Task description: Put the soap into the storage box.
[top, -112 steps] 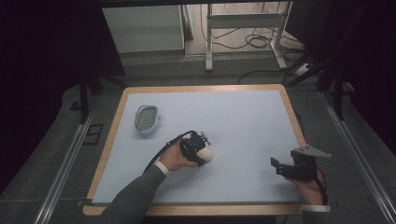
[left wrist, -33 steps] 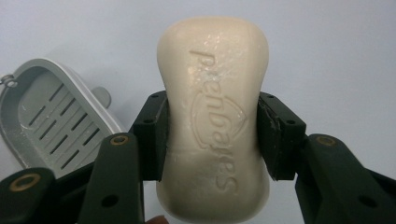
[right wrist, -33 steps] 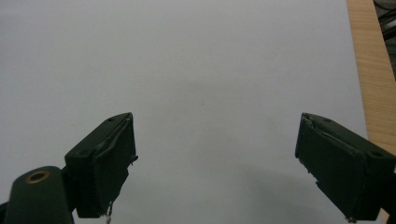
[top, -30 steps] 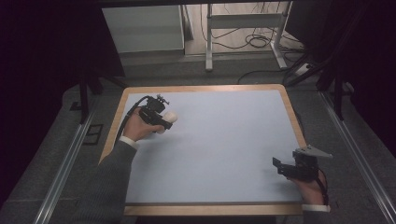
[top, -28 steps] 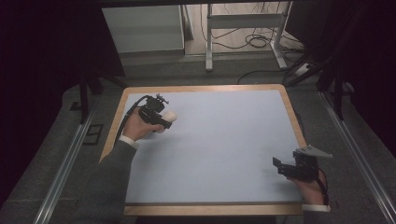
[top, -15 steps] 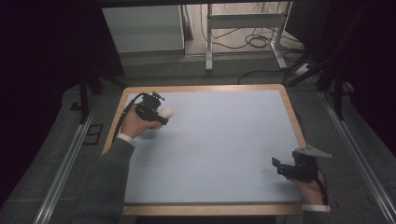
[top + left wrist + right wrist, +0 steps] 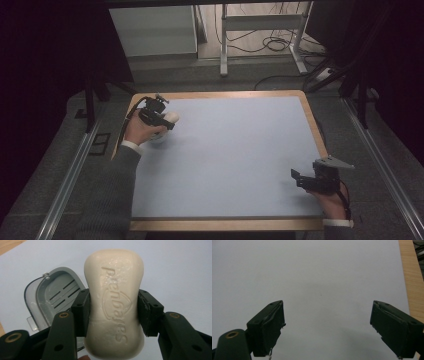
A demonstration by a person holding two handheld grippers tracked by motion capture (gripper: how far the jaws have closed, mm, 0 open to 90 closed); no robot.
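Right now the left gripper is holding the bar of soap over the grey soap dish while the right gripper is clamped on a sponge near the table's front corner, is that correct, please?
Not quite. The right gripper holds nothing: the right gripper view shows its jaws wide apart over the bare table. The rest stands: the left gripper grips the bar of soap above the grey soap dish.

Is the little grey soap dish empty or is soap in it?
Empty. In the left gripper view the grey soap dish shows its bare slotted bottom, while the soap bar sits clamped in the left gripper.
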